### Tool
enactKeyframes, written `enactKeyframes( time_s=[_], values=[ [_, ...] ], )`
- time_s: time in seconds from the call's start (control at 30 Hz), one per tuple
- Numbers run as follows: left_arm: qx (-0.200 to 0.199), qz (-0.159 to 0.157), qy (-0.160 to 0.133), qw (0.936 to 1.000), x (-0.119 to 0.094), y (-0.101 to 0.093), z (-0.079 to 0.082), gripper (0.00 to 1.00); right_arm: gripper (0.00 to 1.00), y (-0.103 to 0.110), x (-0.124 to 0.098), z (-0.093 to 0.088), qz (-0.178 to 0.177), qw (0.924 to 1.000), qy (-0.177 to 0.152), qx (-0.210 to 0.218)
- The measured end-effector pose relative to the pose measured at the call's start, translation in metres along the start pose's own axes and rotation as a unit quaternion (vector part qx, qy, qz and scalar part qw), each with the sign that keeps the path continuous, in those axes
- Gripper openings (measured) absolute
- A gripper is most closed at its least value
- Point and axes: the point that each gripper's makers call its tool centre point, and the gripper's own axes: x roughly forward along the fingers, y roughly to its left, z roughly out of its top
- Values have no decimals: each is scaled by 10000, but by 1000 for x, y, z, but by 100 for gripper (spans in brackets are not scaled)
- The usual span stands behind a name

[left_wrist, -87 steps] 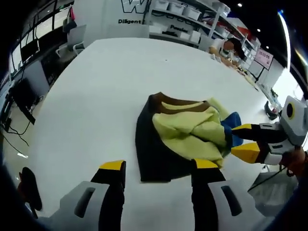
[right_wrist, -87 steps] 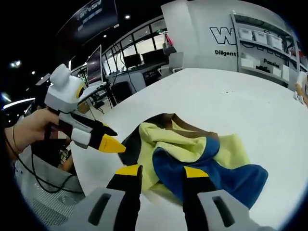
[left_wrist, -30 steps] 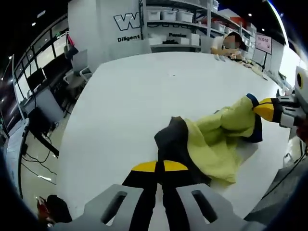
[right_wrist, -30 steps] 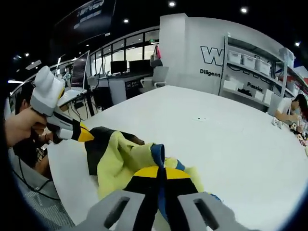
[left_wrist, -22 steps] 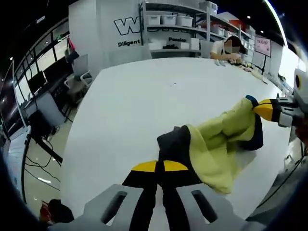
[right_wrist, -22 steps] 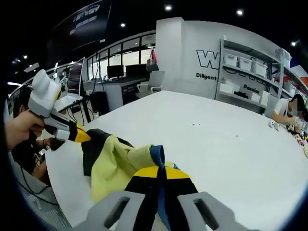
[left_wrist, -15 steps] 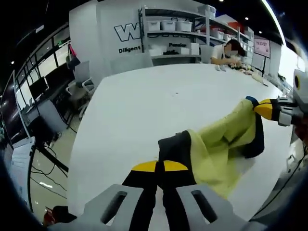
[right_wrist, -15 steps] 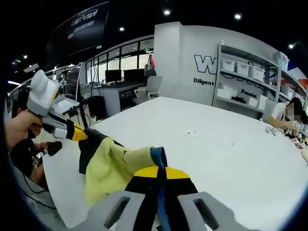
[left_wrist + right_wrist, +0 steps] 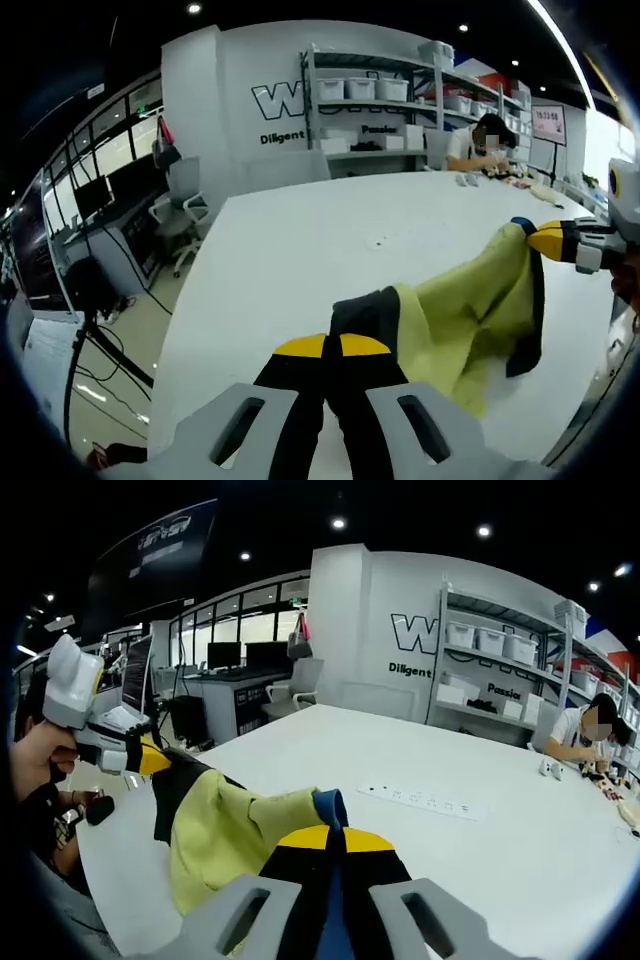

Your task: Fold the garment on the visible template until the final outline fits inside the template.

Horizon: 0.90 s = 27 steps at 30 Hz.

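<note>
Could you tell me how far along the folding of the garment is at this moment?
Done: both grippers have hold of the garment. In hand: the left gripper and right gripper, both shut on it, hold it stretched above the white table. Left: every fold; no template is visible.

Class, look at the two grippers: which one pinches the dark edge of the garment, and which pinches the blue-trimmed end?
The left gripper is shut on the garment's dark edge. The right gripper is shut on the blue-trimmed end, with yellow-green cloth stretched between them above the white table.
</note>
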Motion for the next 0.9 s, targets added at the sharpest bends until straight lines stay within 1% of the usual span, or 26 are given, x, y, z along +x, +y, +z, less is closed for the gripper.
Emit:
enactKeyframes(
  time_s=[0.03,0.1,0.13,0.17,0.2,0.27,0.37,0.5,0.57,0.63,0.7,0.77,0.8,0.83,0.9],
  values=[
    [23,21,-7,10000,2,0,1,2,0,-2,1,1,-44,10000,-29,-52],
    [5,61,-40,10000,10,3,3,2,0,-11,5,2,-224,9993,-44,-289],
    [2,61,-36,10000,11,3,3,2,0,-14,6,1,-275,9991,-38,-329],
    [-10,68,-36,10000,16,3,3,2,0,-20,9,1,-408,9984,-35,-390],
    [1,89,-69,9999,21,3,4,2,0,-23,13,-1,-421,9983,6,-407],
    [-34,72,-98,9999,27,1,6,2,0,-31,17,-2,-474,9984,-14,-316],
    [41,41,-140,9999,38,-2,10,2,0,-38,23,-5,-545,9982,11,-240],
    [136,5,-125,9998,54,-6,13,2,0,-46,33,-12,-598,9979,105,-207],
    [204,-28,-215,9996,57,-7,17,2,0,-49,36,-11,-626,9978,74,-202],
    [234,-39,-310,9992,58,-8,22,2,0,-51,38,-9,-649,9976,7,-228],
    [166,-62,-414,9990,56,-8,29,2,0,-55,36,3,-718,9967,-286,-237],
    [152,-45,-551,9984,57,-7,33,2,0,-58,36,6,-776,9957,-406,-292],
    [173,-26,-528,9984,60,-6,32,2,0,-58,37,5,-773,9958,-380,-320],
    [187,3,-436,9989,64,-5,28,2,0,-60,41,1,-756,9961,-325,-312],
    [200,-57,-336,9992,70,-7,22,2,0,-58,45,-9,-684,9973,-150,-230]
  ],
)
